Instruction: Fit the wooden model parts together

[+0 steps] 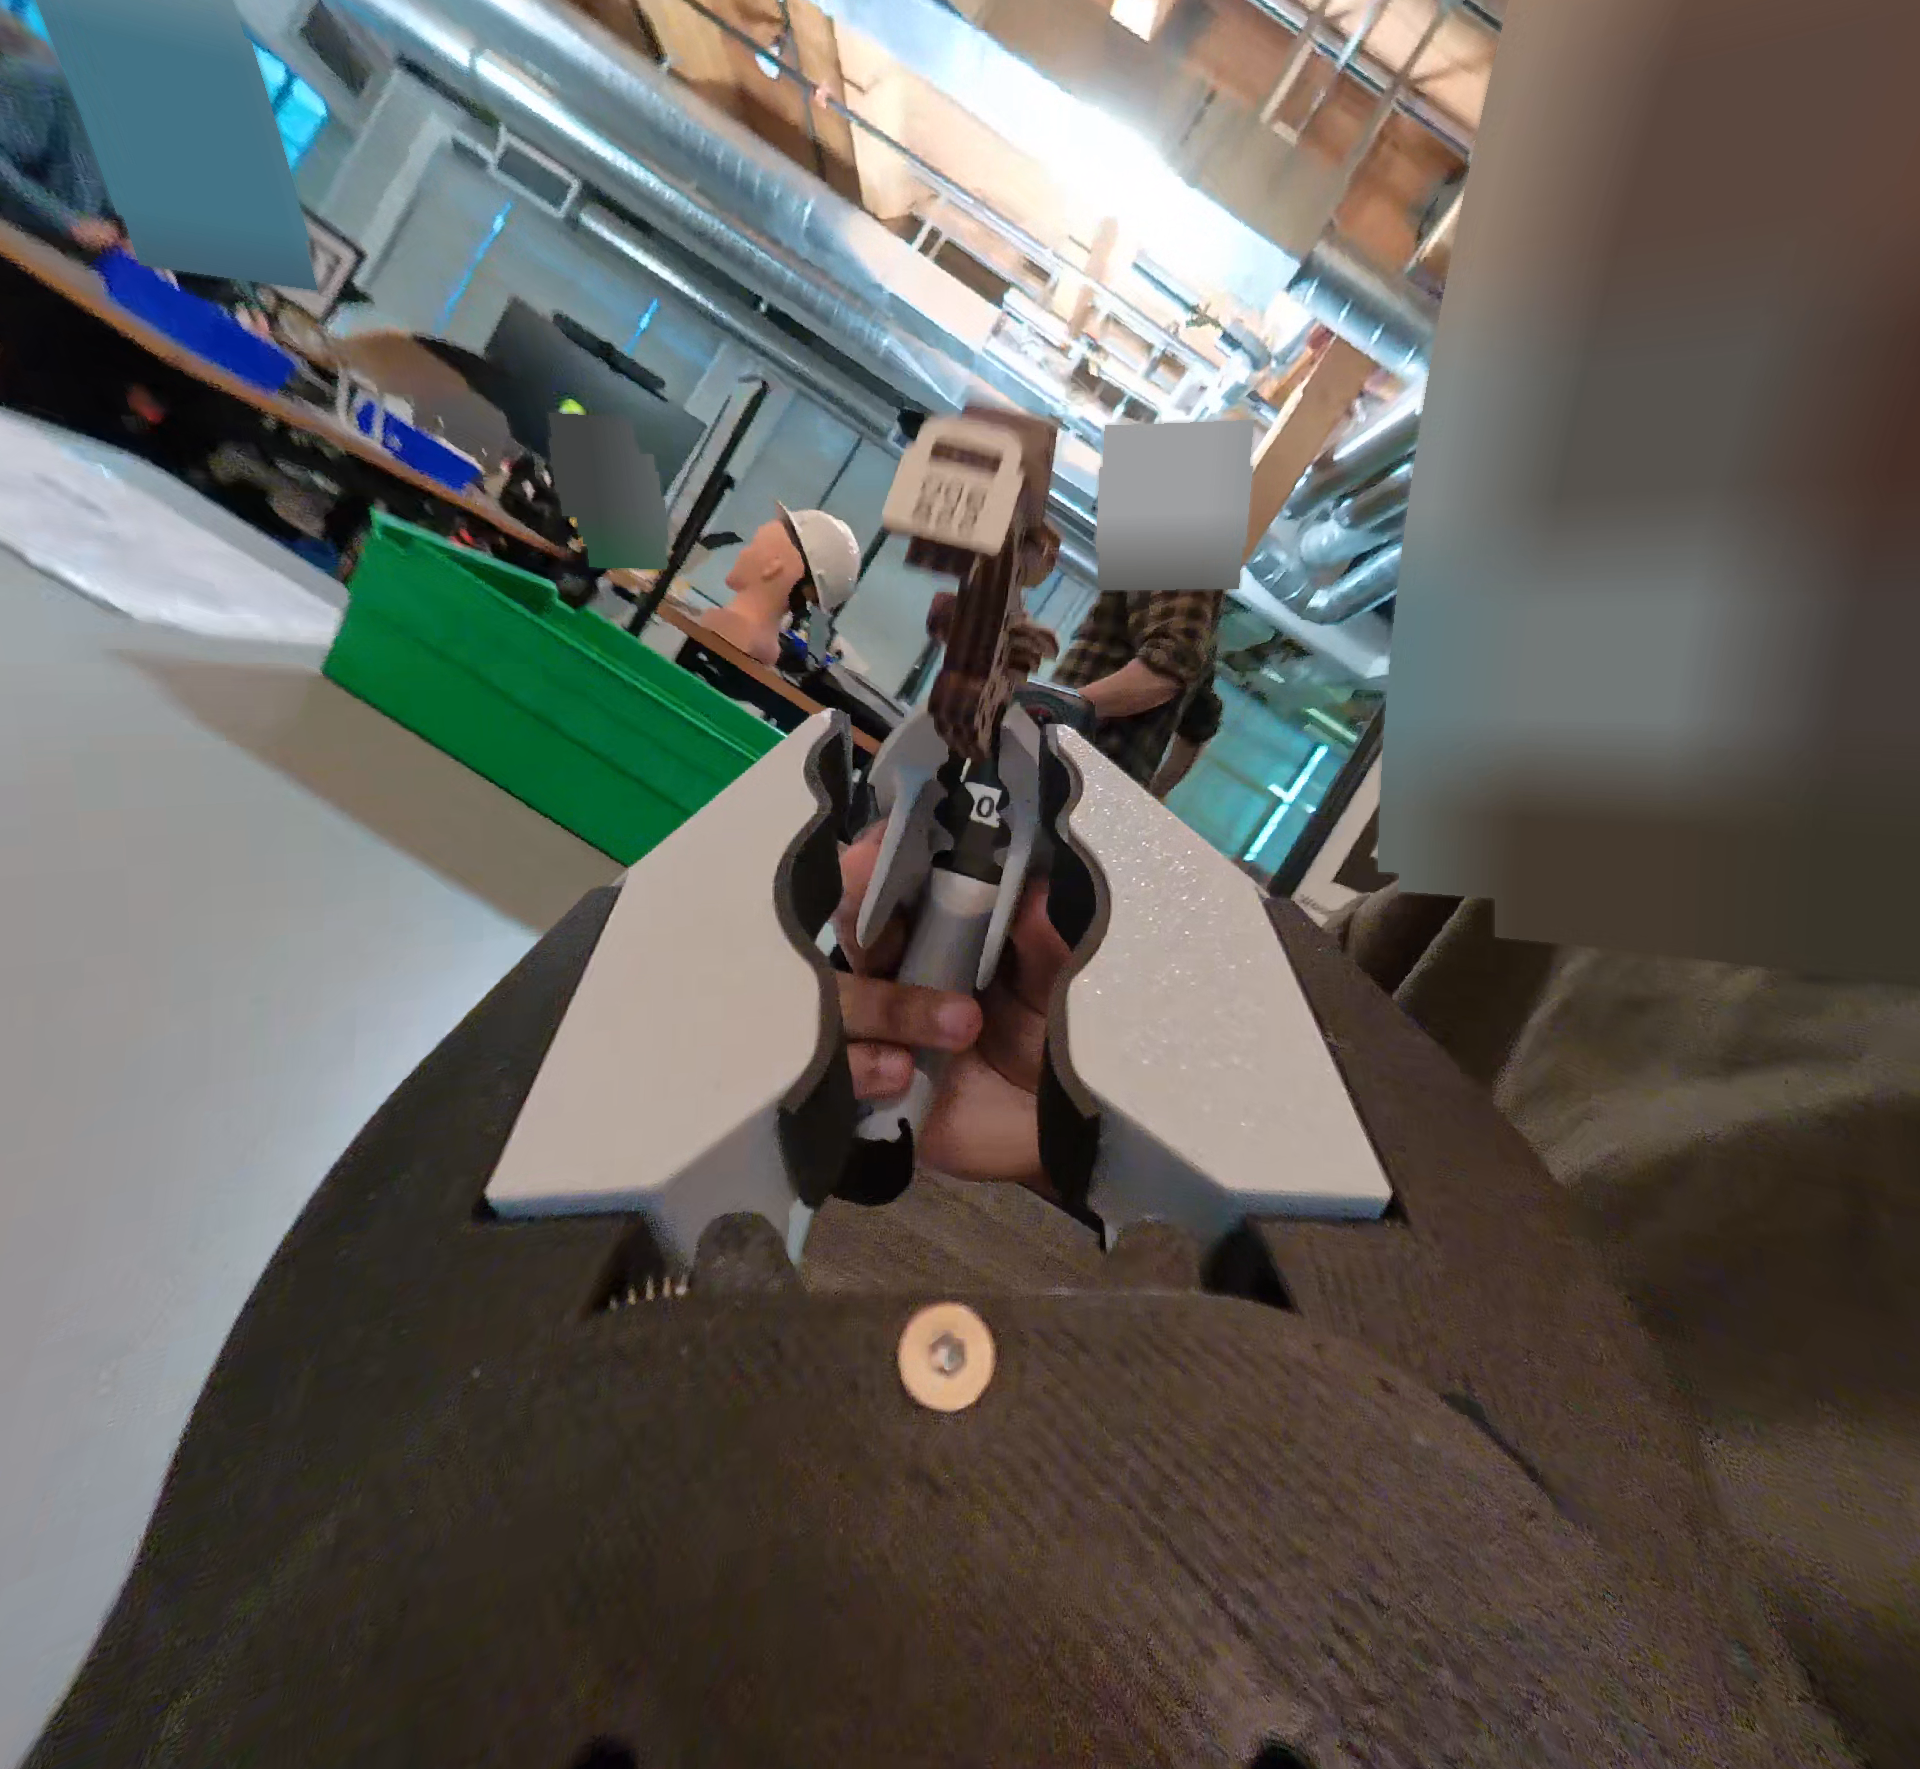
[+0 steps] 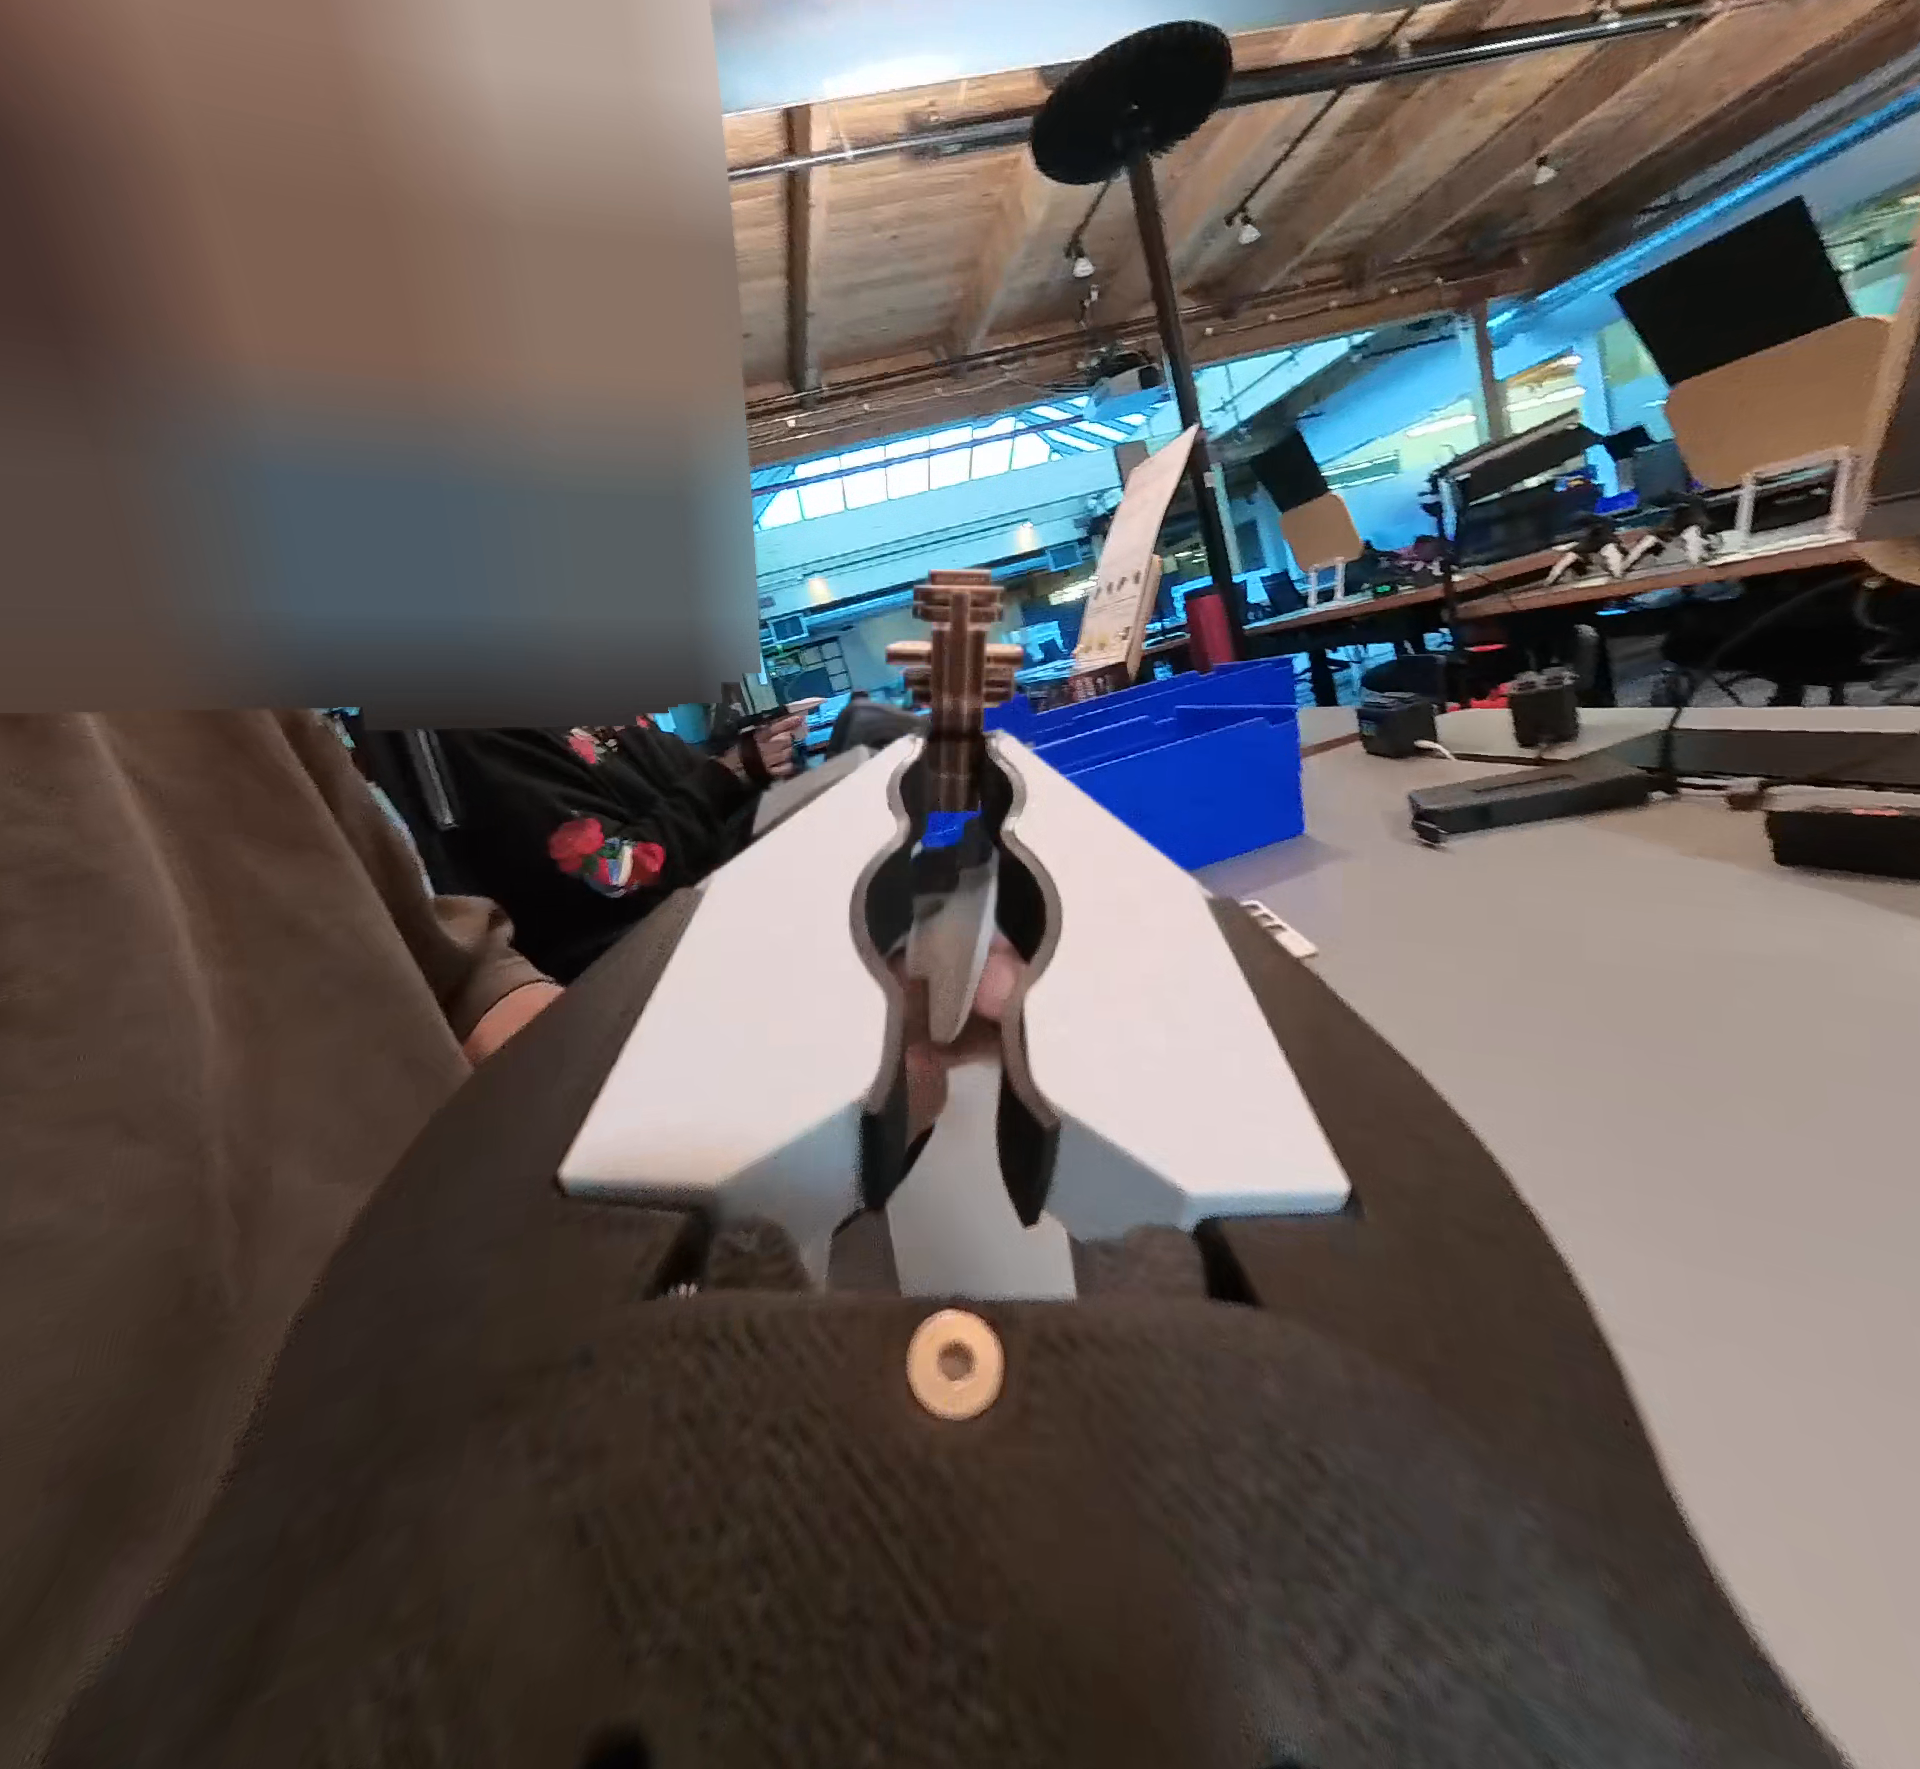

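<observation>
My right gripper is shut on a flat, notched wooden model part that stands upright out of its fingertips. In the left wrist view the same assembly looks dark brown, with a pale slotted piece fitted at its top. It is held by the right gripper, which a hand grips. My left gripper faces it from close by, its white fingers apart with nothing between the pads. The left gripper is only partly visible through the right gripper's finger gap.
A green bin stands on the pale table to the left. A blue bin and black devices sit on the grey table to the right. A black pole with a disc rises behind. People stand in the background. Both grippers' tips are close together, under 4 cm apart.
</observation>
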